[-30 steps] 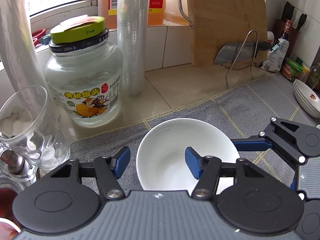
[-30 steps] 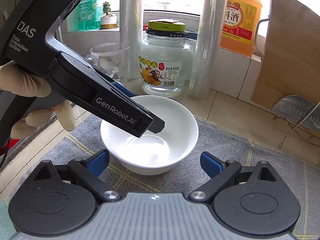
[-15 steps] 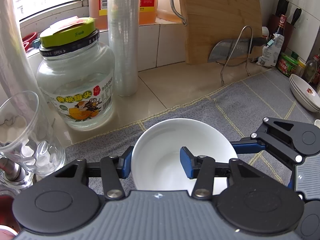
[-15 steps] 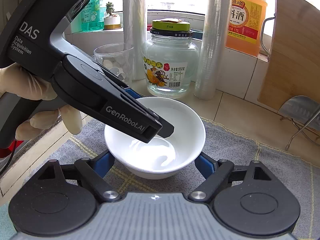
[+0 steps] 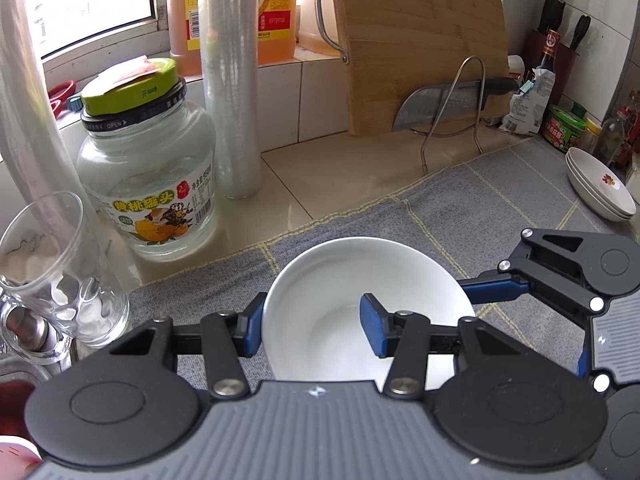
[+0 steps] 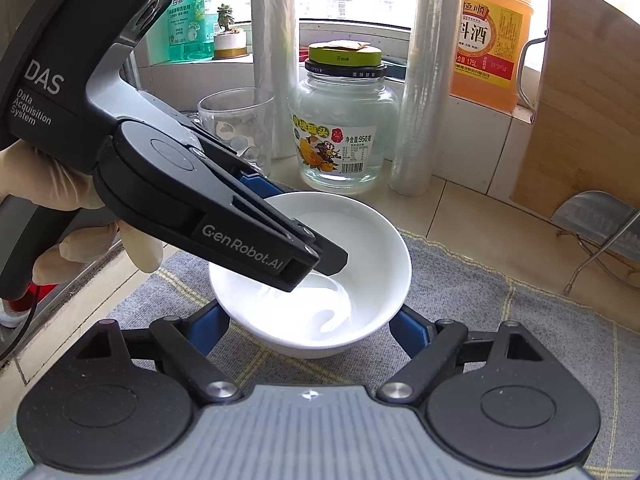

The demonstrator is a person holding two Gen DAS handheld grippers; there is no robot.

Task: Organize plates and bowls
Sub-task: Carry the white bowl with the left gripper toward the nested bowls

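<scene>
Gripping from two sides, both sets of tongs close on one white bowl [image 5: 360,300] that sits low and centre in each view, on a grey checked cloth [image 5: 460,208] spread over the tiled worktop [image 5: 340,164]. The left tongs [image 5: 316,330] pinch the bowl's near-left wall, one blue pad outside the rim and the other inside the basin. The right tongs [image 6: 310,330] straddle the whole bowl, their blue pads pressed against its outer sides at lower left and lower right of that view; they stand fairly wide (as a bowl of this girth demands).

A gloved hand [image 6: 48,200] steers the left tool from the left edge of the right-wrist view. Behind the bowl, in the upper half of both frames, stand a glass jar with a green lid [image 5: 148,176], a drinking glass [image 5: 48,272], two rolls of clear wrap and a wooden cutting board [image 5: 420,40]. At the far right of the left-wrist view, a short stack of shallow plates [image 5: 600,188] waits on the same cloth, well apart from the bowl.

The step in hand looks like the pick-up itself. The next move probably calls for a level lift by both hands together, then a carry to wherever bowls are being gathered; uneven pulling could twist the rim out of the pinch.
</scene>
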